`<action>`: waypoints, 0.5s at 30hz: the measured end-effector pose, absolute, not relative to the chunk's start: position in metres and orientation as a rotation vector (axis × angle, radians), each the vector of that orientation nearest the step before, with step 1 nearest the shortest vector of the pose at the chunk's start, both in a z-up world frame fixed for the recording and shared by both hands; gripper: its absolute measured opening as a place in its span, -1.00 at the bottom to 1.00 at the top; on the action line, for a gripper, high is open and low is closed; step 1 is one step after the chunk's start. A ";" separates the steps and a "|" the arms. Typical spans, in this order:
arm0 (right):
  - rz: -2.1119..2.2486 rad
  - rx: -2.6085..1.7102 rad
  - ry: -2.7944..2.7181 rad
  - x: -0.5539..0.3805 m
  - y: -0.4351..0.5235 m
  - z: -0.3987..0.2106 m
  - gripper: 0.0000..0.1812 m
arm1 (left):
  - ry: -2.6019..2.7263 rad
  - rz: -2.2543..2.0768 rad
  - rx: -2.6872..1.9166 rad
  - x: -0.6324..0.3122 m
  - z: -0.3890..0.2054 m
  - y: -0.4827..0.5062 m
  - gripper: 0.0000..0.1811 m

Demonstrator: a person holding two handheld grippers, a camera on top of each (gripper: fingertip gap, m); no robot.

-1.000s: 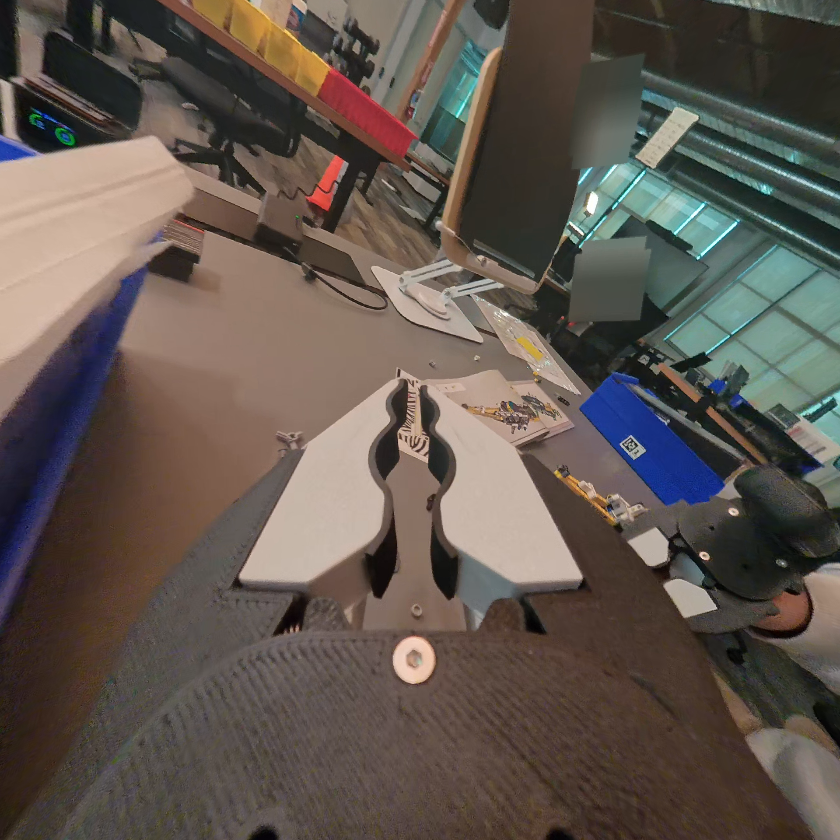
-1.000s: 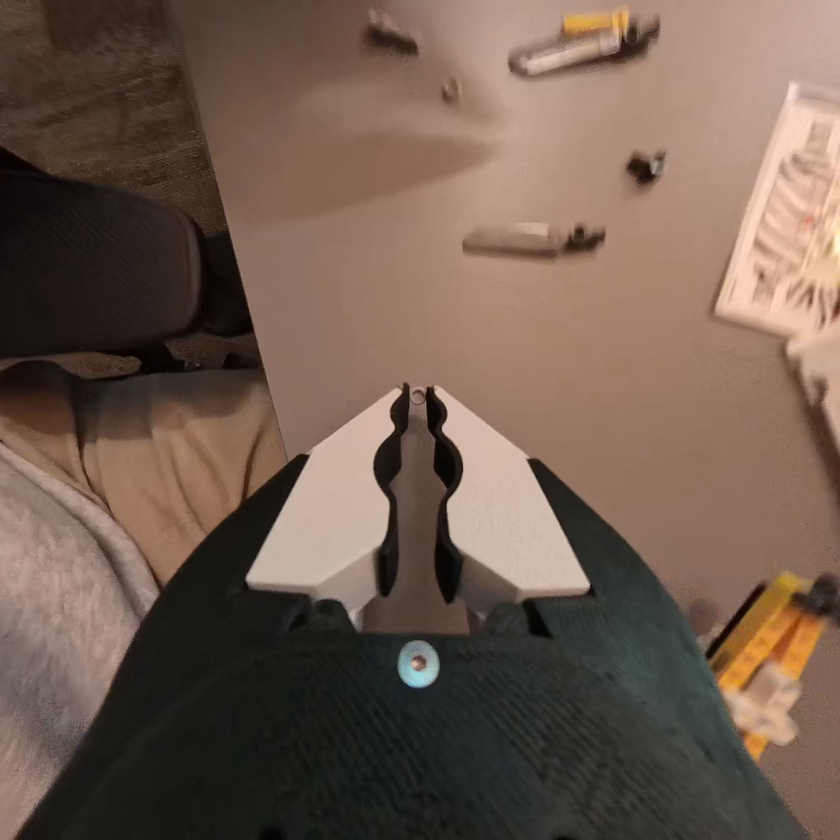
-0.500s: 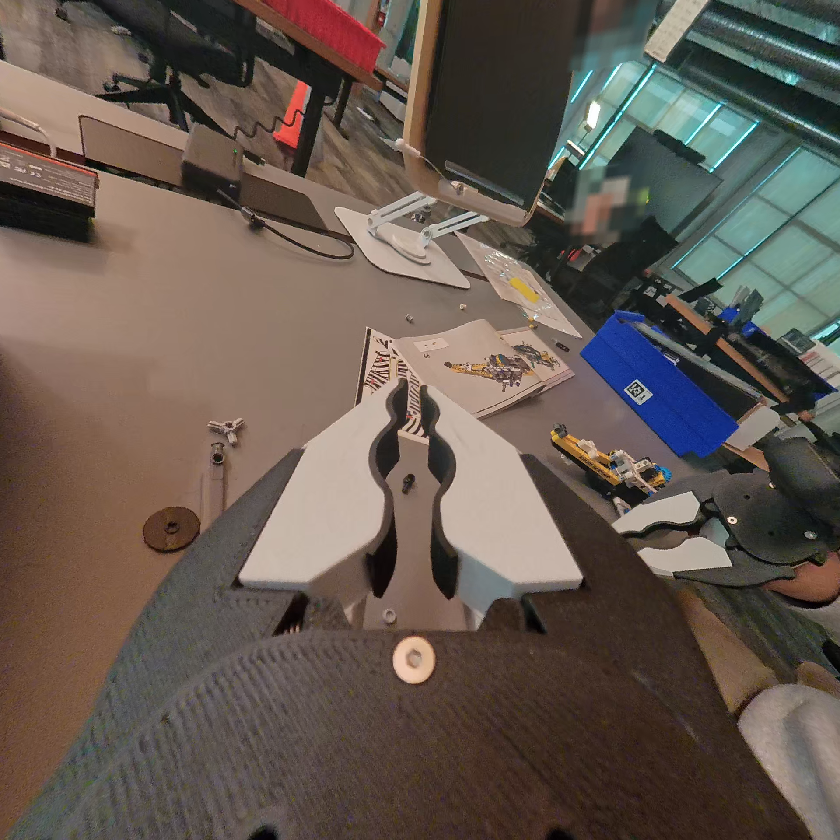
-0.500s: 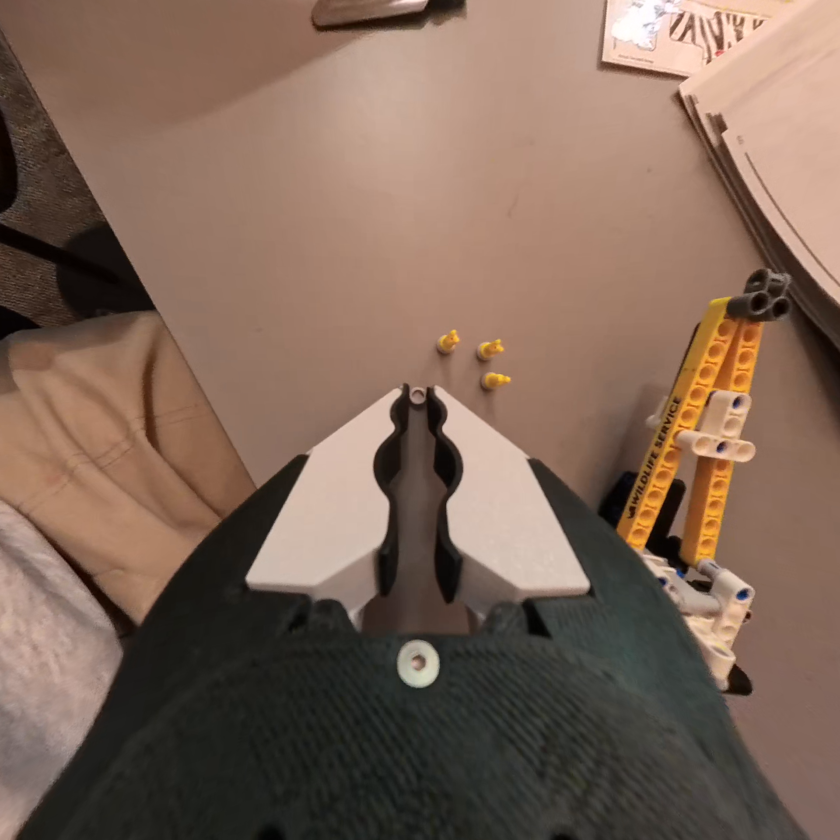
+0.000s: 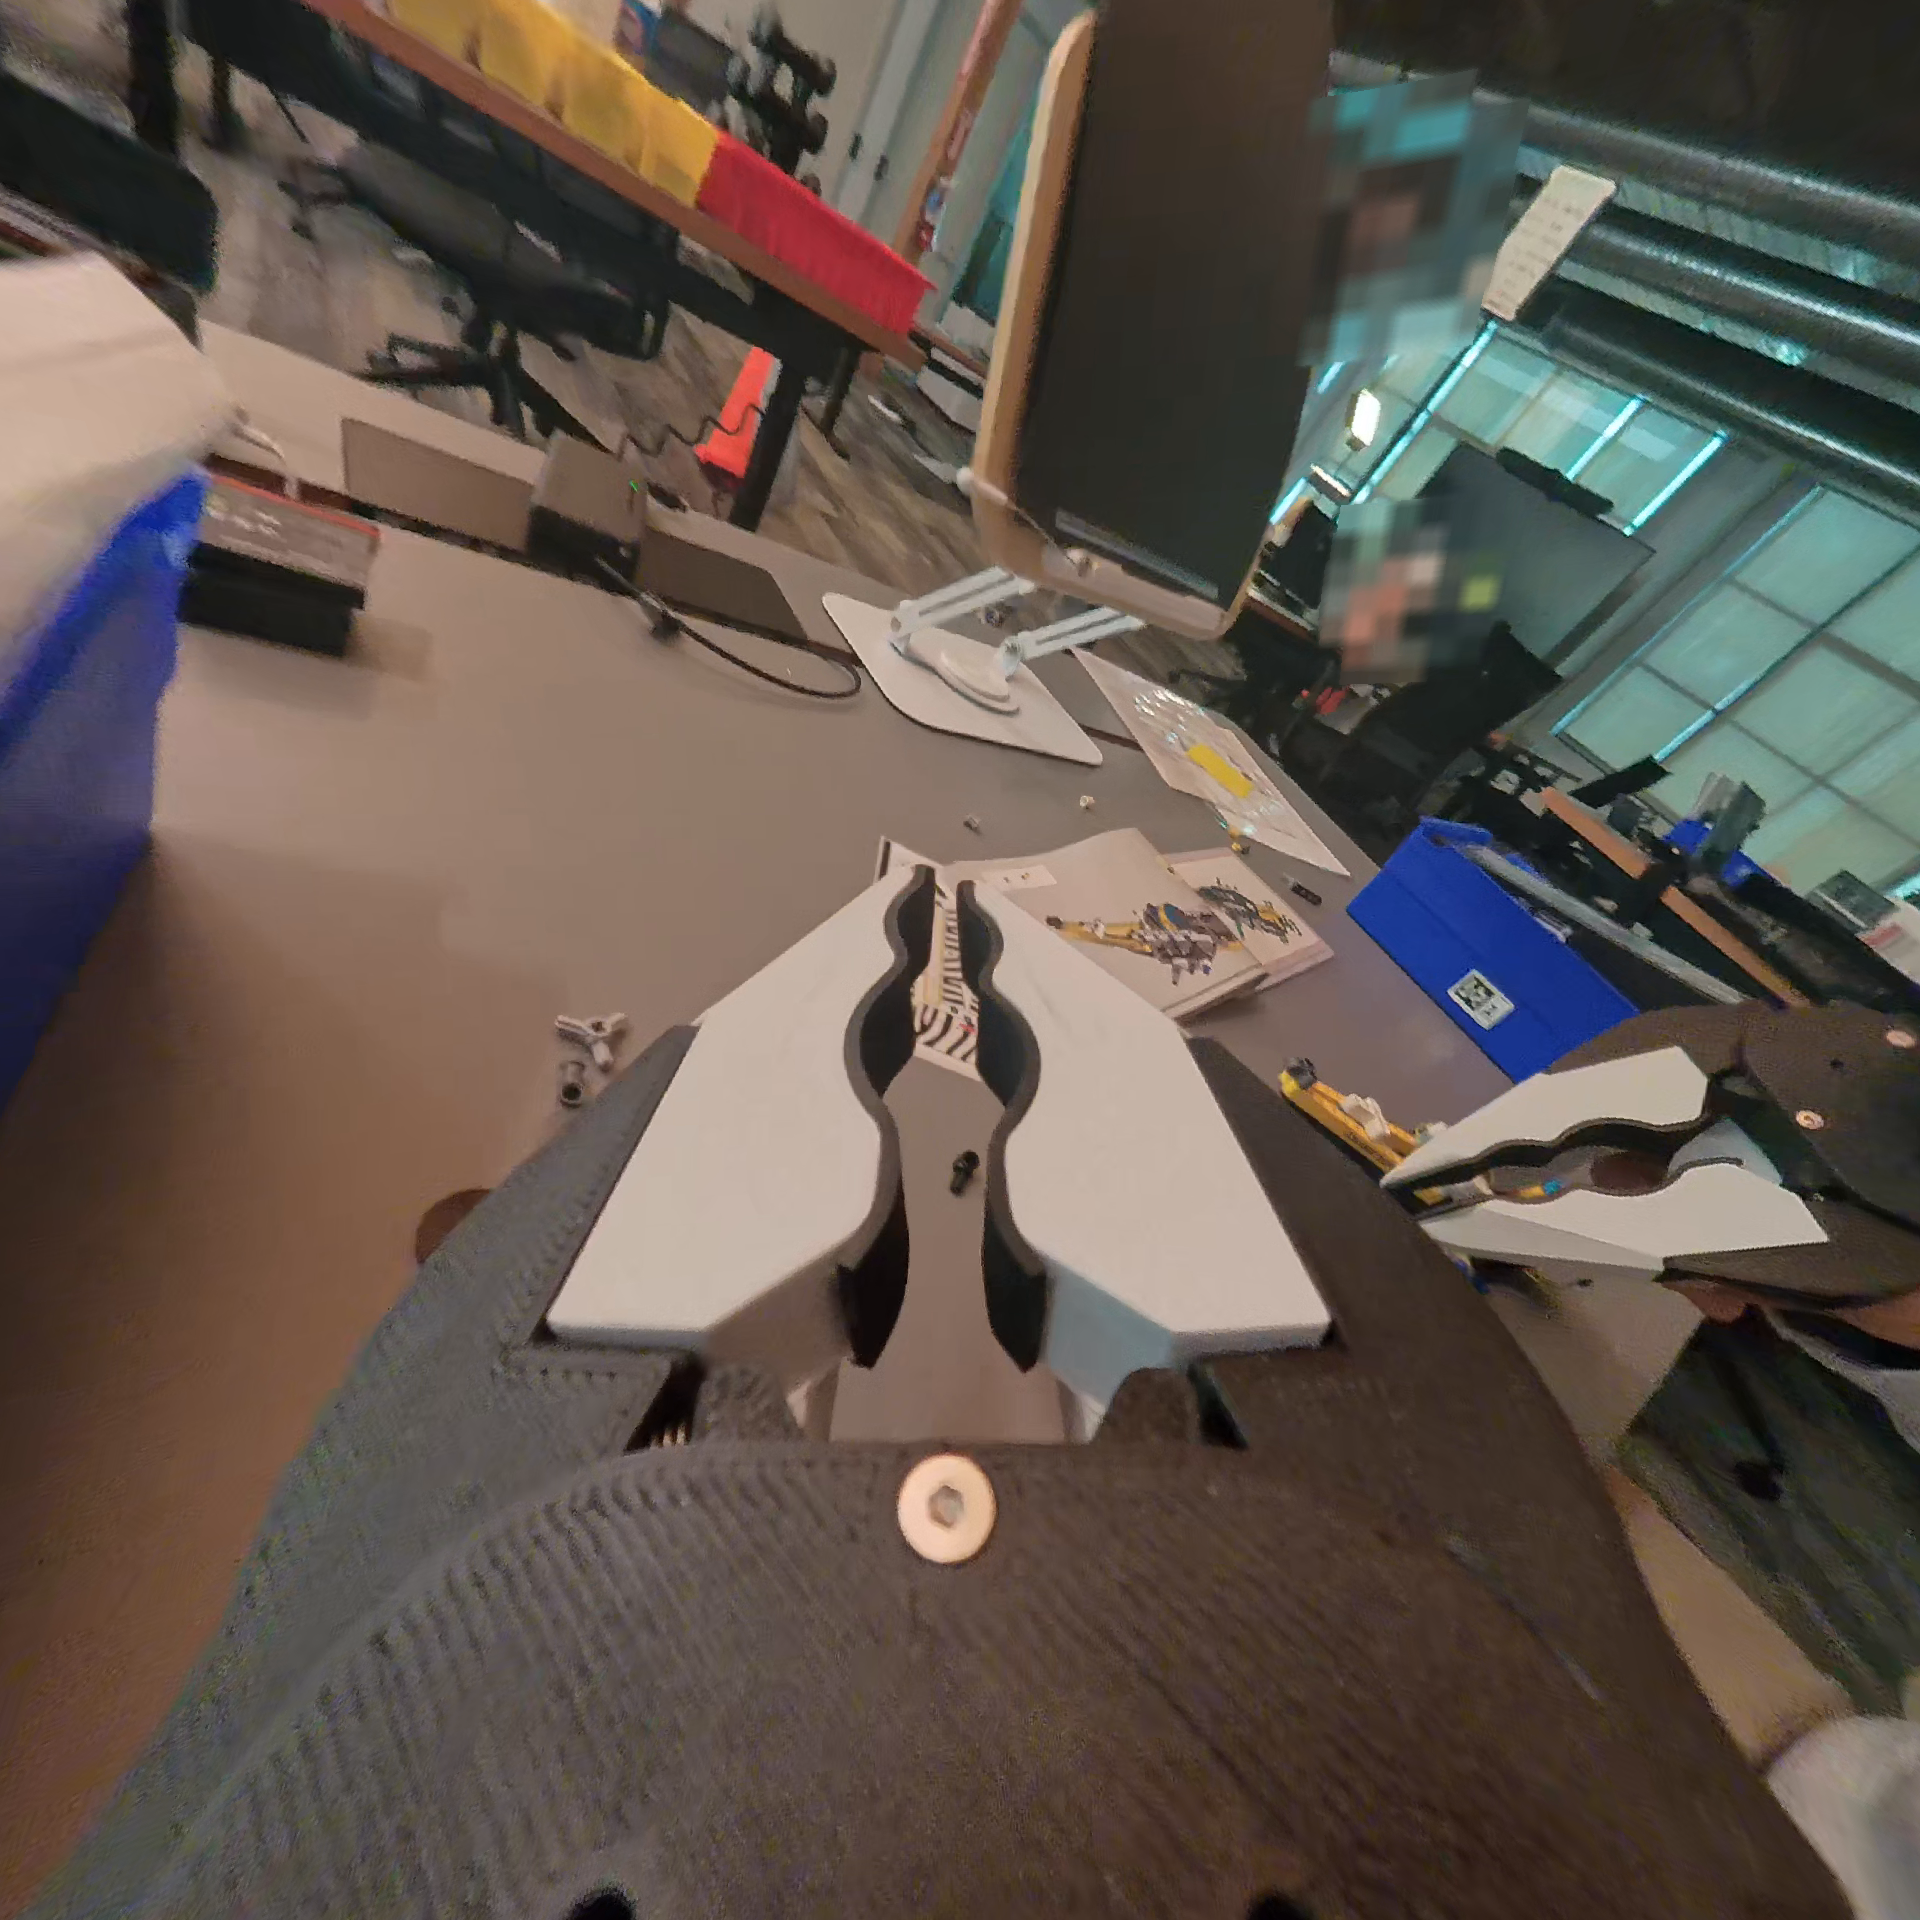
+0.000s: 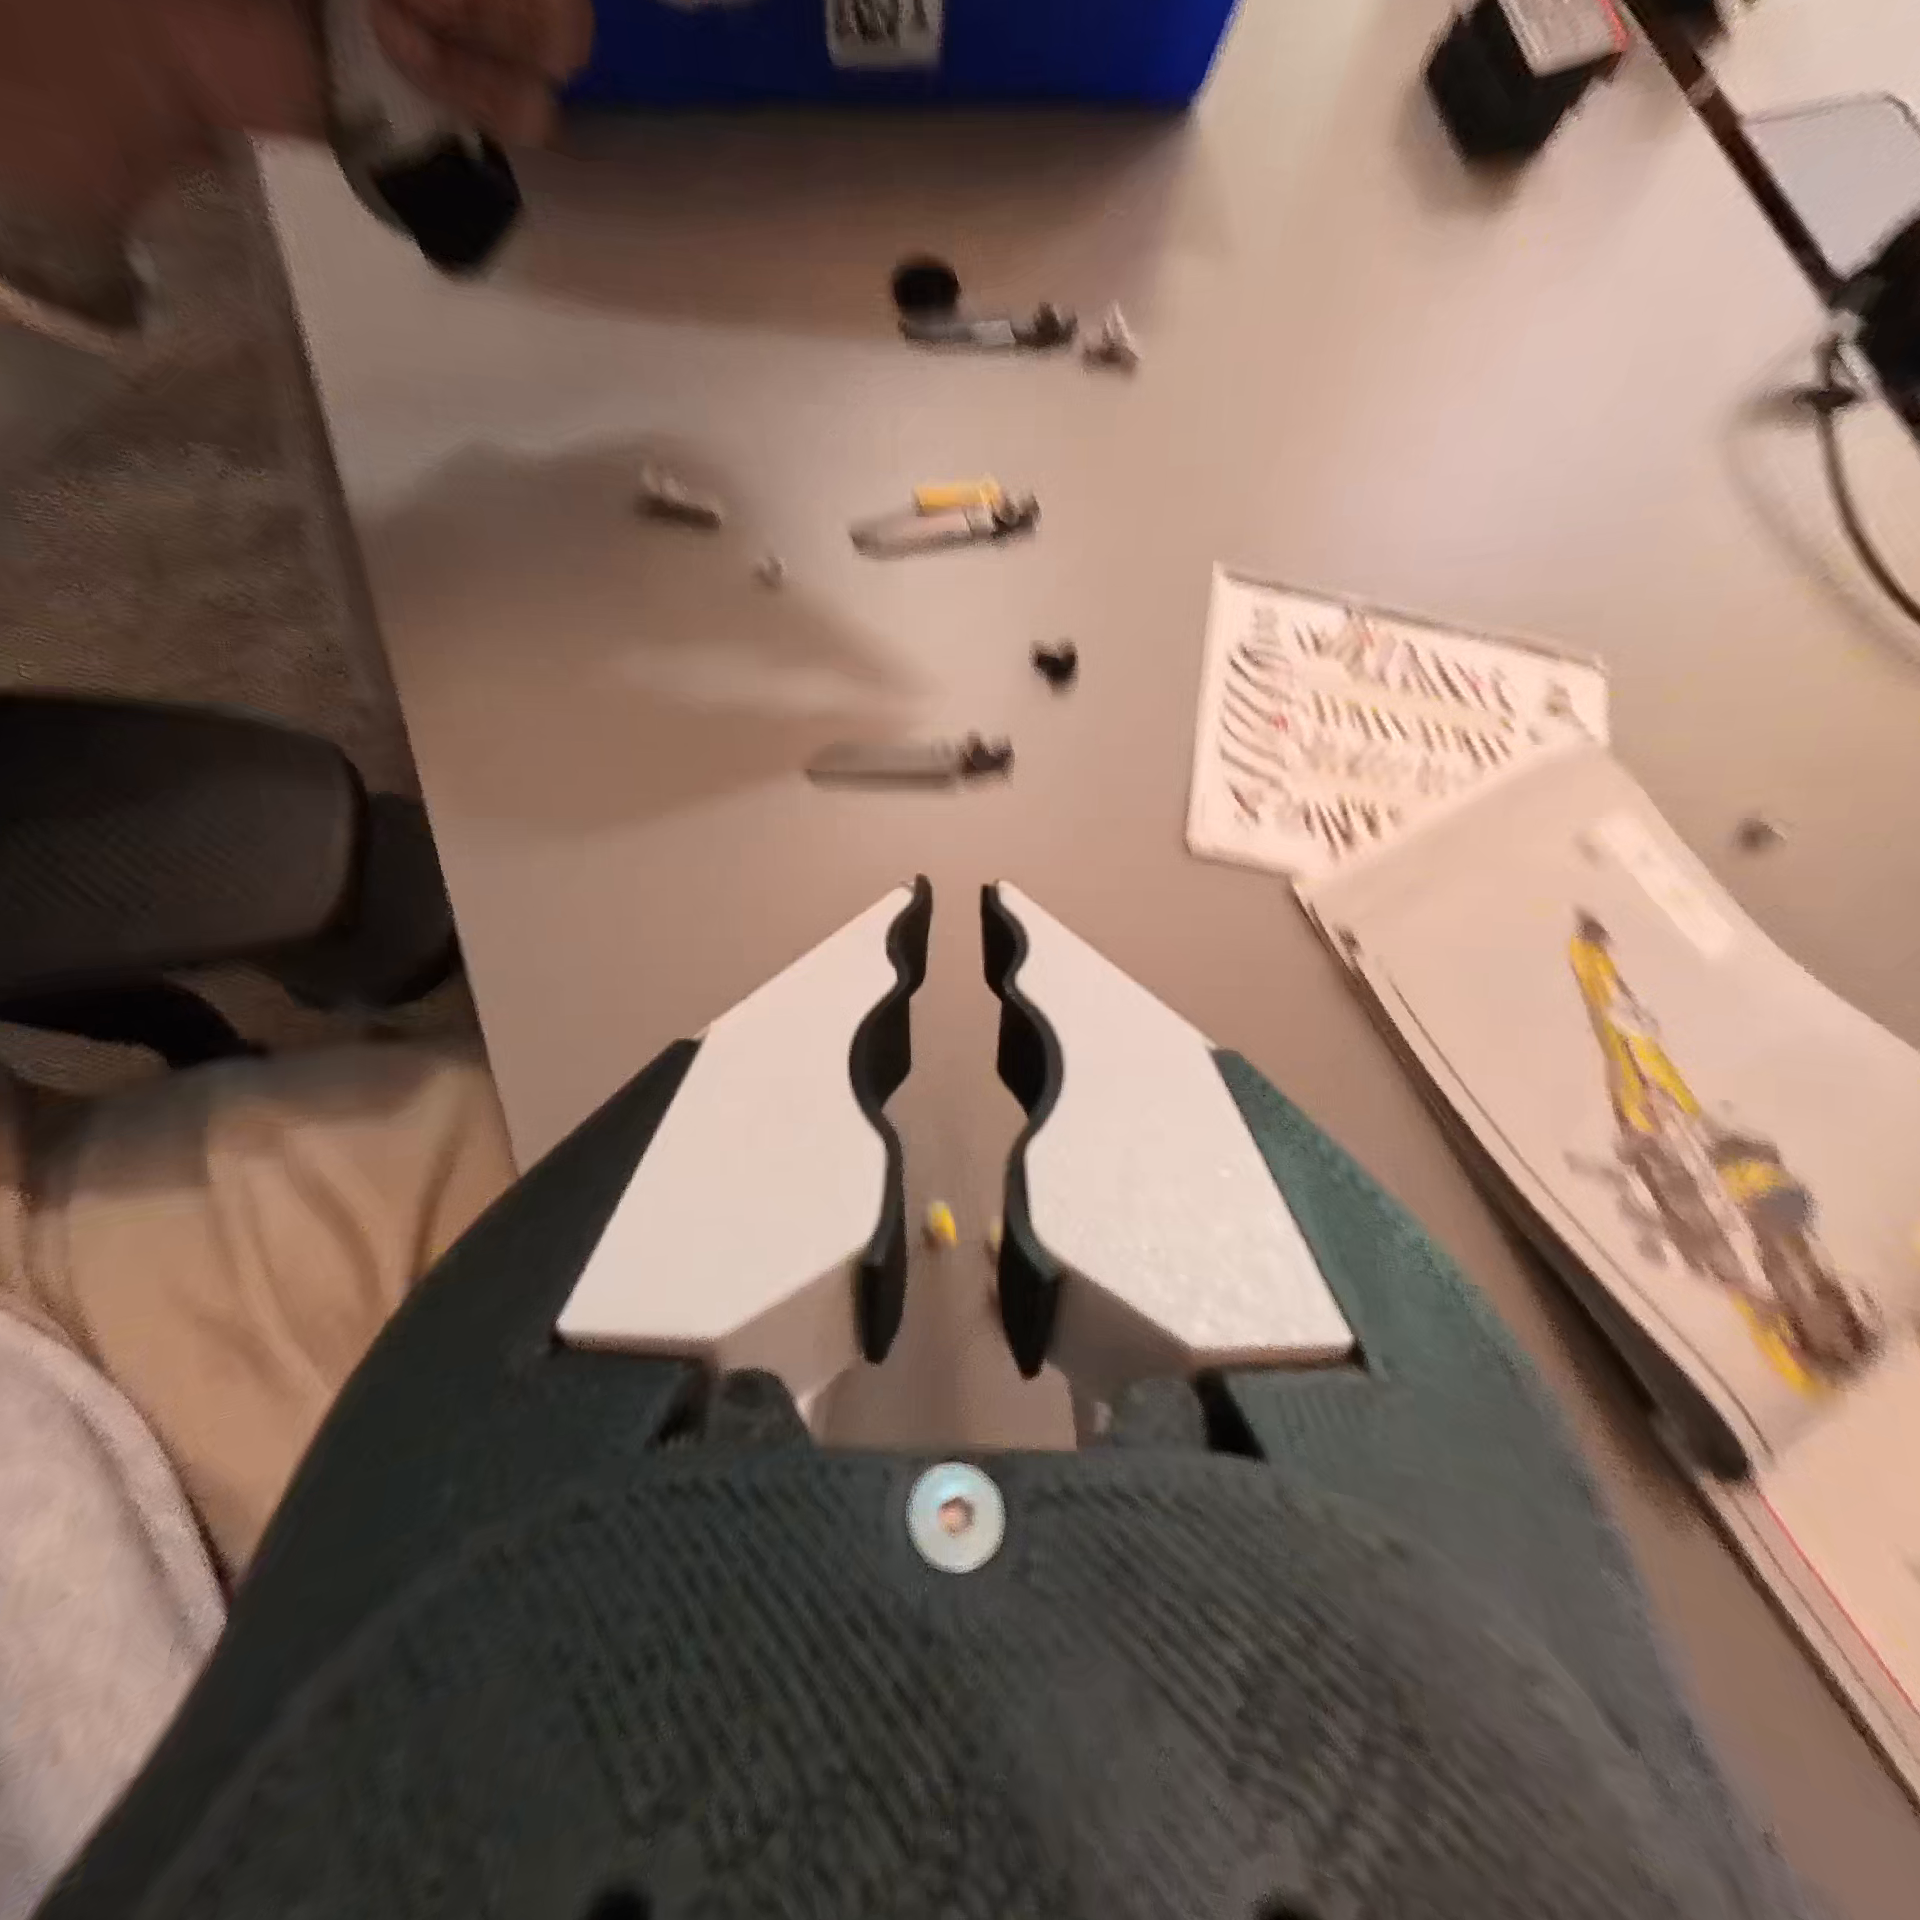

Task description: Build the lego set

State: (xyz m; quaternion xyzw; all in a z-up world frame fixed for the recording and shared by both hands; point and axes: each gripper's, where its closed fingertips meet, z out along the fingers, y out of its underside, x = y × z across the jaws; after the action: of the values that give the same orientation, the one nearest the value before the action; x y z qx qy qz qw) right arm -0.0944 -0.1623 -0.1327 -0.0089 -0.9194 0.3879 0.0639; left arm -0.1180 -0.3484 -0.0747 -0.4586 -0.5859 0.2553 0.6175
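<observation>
My left gripper (image 5: 940,888) hovers low over the grey table (image 5: 520,831). Its jaws are all but closed, with only a sliver between the tips and nothing held. A black pin (image 5: 963,1166) lies on the table under its jaws. My right gripper (image 6: 956,894) is slightly open and empty, and small yellow pins (image 6: 940,1221) lie on the table below its jaws. In the left wrist view the right gripper (image 5: 1408,1195) is over the yellow lego model (image 5: 1340,1117). Loose grey parts (image 6: 894,764) and a yellow-grey part (image 6: 935,525) lie ahead.
An instruction booklet (image 6: 1621,1091) and a striped sticker sheet (image 6: 1371,727) lie on the right. A blue bin (image 5: 1486,956) stands beyond the model, and another blue bin (image 5: 73,727) at the far left. A tablet on a stand (image 5: 1143,312) is at the back. The table edge (image 6: 343,623) runs along my lap. Across from one pair of fingers to the other is roughly 20 cm.
My right gripper has swung up and forward past the yellow pins and opened a little. The small grey piece held at its tips no longer shows. My left gripper has swung its view but keeps the same narrow gap.
</observation>
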 end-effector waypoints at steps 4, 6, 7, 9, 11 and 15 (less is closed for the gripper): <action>1.476 0.013 -2.991 -0.072 -0.244 -0.106 -0.87 | -1.354 0.713 -1.009 -0.110 -0.059 -0.366 -0.98; 1.418 0.125 -3.046 -0.075 -0.278 -0.111 -0.84 | -1.361 0.722 -1.006 -0.106 -0.058 -0.371 -0.98; 1.318 0.212 -3.051 -0.079 -0.291 -0.121 -0.82 | -1.368 0.718 -1.006 -0.105 -0.060 -0.374 -0.98; 1.054 0.414 -3.033 -0.087 -0.307 -0.148 -0.78 | -1.382 0.715 -1.001 -0.103 -0.063 -0.380 -0.97; 0.812 0.628 -2.942 -0.098 -0.315 -0.172 -0.75 | -1.390 0.709 -0.985 -0.102 -0.066 -0.386 -0.97; 0.605 1.021 -2.775 -0.110 -0.327 -0.187 -0.75 | -1.372 0.677 -0.953 -0.103 -0.070 -0.390 -0.95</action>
State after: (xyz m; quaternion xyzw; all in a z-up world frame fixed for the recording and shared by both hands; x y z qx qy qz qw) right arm -0.1096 -0.3267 -0.1867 0.3375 -0.9177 0.2002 0.0616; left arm -0.1034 -0.3899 -0.0696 -0.4144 -0.5970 0.2944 0.6206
